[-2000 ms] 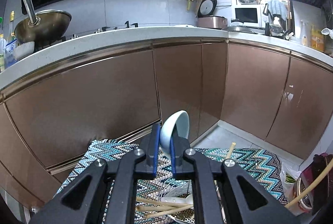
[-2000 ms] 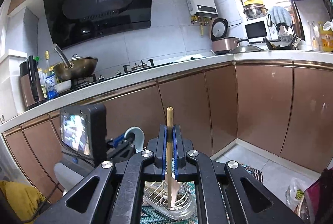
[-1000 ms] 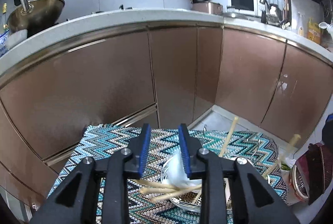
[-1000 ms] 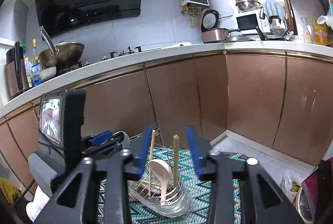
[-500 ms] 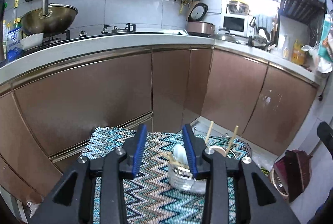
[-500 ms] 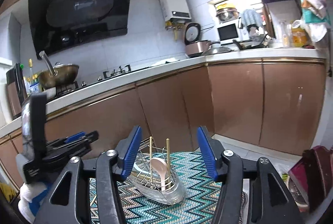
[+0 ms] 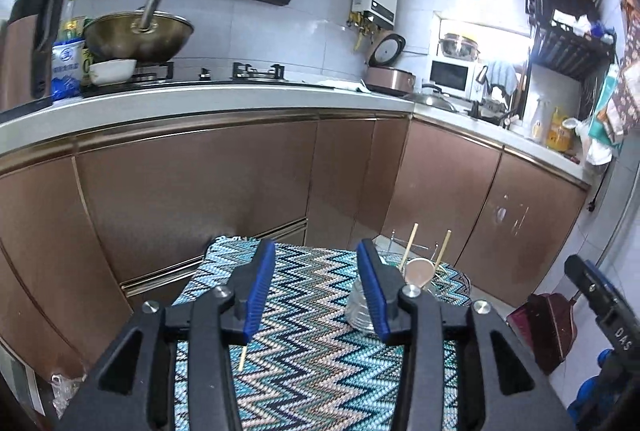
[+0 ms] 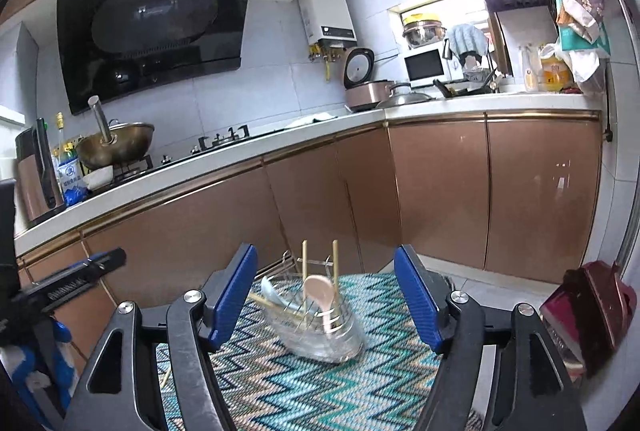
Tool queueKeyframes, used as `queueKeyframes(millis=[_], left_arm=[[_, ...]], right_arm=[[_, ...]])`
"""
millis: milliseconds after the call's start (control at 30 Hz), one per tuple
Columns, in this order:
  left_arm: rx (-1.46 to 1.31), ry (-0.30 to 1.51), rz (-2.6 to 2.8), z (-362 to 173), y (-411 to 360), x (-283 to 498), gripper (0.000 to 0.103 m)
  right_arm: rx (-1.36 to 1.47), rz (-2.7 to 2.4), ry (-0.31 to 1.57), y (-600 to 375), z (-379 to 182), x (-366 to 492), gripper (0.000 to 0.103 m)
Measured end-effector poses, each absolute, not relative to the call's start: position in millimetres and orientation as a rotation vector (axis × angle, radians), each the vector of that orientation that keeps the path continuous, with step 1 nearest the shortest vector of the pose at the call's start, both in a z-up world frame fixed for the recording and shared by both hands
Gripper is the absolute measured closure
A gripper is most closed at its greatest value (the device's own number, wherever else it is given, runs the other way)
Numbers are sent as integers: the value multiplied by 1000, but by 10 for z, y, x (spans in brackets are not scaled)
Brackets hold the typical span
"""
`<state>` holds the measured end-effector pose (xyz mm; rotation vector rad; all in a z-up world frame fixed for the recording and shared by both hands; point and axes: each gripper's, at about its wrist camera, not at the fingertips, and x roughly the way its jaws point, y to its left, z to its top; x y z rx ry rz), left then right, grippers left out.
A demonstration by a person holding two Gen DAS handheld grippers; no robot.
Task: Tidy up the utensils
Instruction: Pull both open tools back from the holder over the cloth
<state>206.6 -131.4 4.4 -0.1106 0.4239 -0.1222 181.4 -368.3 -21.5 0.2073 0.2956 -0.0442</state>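
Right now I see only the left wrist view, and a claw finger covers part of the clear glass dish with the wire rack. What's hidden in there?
Observer: A pale blue spoon leans at the left end of the clear glass dish with the wire rack, beside the pink spoon.
Operator: Is the right claw carrying anything? I see only its edge.
Observer: No. The right claw is open. Its jaws have just been opening and they grip nothing.
Operator: Any chopsticks lying down in the rack?
Observer: Yes, one wooden chopstick lies slanted, low across it.
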Motion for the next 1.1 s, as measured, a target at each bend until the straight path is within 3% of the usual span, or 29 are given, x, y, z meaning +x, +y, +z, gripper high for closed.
queueKeyframes(millis=[367, 733, 1100], left_arm=[[-170, 390, -104, 13, -818, 1558, 62], [-250, 344, -41, -173, -274, 1202, 62], [-231, 298, 24, -174, 93, 916, 62]], right_arm=[[259, -75, 300, -3527, -304, 1517, 25], [220, -126, 334, -3280, -467, 1286, 0], [205, -142, 279, -3097, -469, 1078, 0]])
